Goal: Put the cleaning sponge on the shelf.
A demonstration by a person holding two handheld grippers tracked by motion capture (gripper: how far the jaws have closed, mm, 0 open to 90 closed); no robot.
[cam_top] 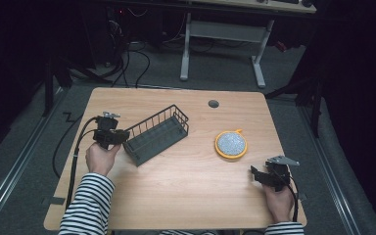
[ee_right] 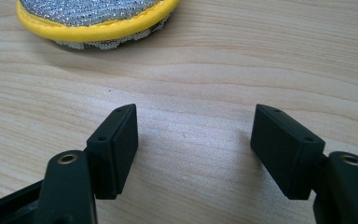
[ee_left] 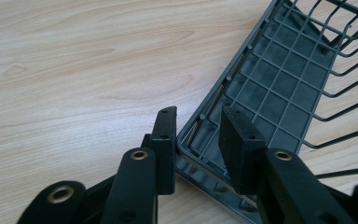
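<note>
Here your worktop (cam_top: 176, 191) is a pale wood slab, and on it, left of centre, lies the basket (cam_top: 157, 134), a dark wire rack set on the skew. Your left tool (cam_top: 111, 137) has closed on the basket's near corner: in the left gripper view one pad sits outside the rim (ee_left: 200, 122) and the other inside, apparently pressing it. The basket rests flat on the worktop. To the right of the basket and well apart lies the scourer (cam_top: 231, 144), a round silver pad edged in yellow. Your right tool (cam_top: 260, 176) rests near the right edge, jaws wide apart and empty, with the scourer ahead of it.

Judgement: the step in hand is securing the basket. The next move calls for a firm hold while you lift or drag it. No brand, label or writing is legible.
</note>
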